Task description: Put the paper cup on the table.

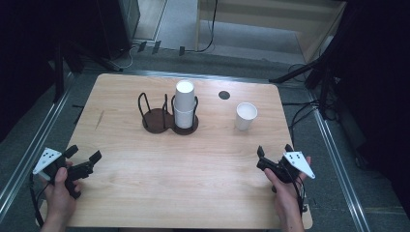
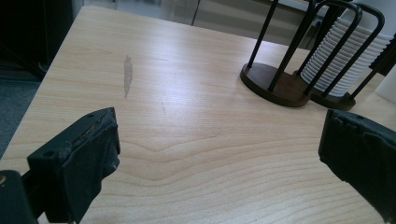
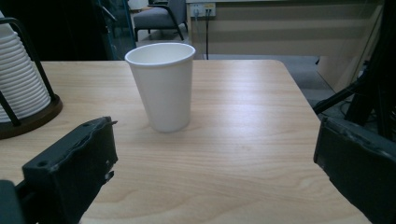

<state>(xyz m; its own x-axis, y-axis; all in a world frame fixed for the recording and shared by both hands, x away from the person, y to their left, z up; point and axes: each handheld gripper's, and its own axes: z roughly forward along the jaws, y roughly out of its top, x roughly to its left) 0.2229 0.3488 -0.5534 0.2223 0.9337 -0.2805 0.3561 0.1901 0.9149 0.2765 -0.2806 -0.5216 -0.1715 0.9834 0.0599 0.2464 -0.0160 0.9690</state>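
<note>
Wooden table (image 1: 193, 179), cup rack, one loose cup, two idle grippers.
The two-ring holder (image 1: 167, 116) carries a stack of white cups (image 1: 184, 104) in its right ring; a single paper cup (image 1: 245, 116) stands upright further right. Left gripper (image 1: 83, 157) and right gripper (image 1: 274, 151) gape wide, holding nothing.

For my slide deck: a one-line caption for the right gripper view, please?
Open right gripper faces an upright white paper cup on the wooden table.

a light wooden table (image 1: 145, 193) carries a dark two-ring cup holder (image 1: 157, 120) and a lone white paper cup (image 1: 245, 116)
</note>
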